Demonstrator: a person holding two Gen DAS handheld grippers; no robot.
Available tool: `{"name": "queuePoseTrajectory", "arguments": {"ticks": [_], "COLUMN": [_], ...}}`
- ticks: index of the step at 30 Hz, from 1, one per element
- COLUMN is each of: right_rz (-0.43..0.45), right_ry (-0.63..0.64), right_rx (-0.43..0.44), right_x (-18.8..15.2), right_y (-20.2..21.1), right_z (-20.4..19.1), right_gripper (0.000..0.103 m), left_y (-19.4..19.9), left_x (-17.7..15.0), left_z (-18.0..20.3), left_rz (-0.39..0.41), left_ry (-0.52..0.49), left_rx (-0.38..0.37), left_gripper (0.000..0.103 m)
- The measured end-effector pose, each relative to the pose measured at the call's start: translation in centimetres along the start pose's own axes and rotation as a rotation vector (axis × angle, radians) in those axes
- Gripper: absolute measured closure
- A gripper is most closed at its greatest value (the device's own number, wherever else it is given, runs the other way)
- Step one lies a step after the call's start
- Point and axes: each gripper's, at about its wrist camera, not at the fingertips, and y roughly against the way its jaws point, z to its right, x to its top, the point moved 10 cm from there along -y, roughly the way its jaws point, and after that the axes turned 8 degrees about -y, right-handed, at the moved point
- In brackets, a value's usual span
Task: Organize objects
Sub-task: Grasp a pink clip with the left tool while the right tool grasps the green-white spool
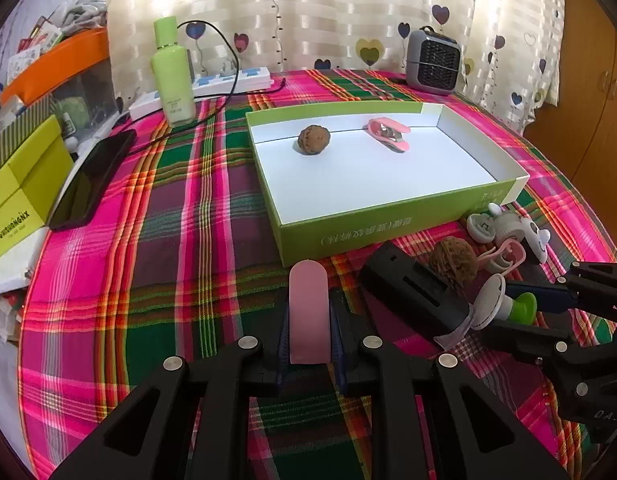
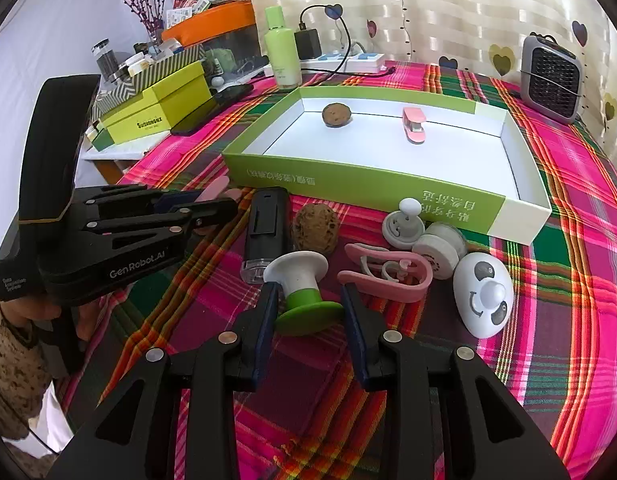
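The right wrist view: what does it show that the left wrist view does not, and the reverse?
Only the right wrist view shows the person's left hand and the whole white oval gadget. Only the left wrist view shows the pink flat piece full length, clamped in the left gripper. Both show the green box, its walnut, and the right gripper around the green-and-white spool.

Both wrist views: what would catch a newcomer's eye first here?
The loud pink and green plaid tablecloth, then the green-sided box with a walnut and a pink clip on its white floor. Nearer, the left hand-held gripper pinches a pink strip, and the right hand-held gripper straddles a green and white spool.
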Motion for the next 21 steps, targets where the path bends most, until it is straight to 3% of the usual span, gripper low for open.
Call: {"name": "queuePoseTrajectory", "arguments": {"ticks": [21], "right_rz": [0.031], "right_ry": [-0.007], "right_rx": [0.016], "right_x": [0.3], "right_y": [0.7], "right_z": [-0.4], "right_gripper": [0.069], "left_y": [1.3], "left_x": [-0.7], "left_z": [0.5], "left_rz": [0.008], "left_ry": [0.019], "left_rx": [-0.004], "left_gripper": [0.087]}}
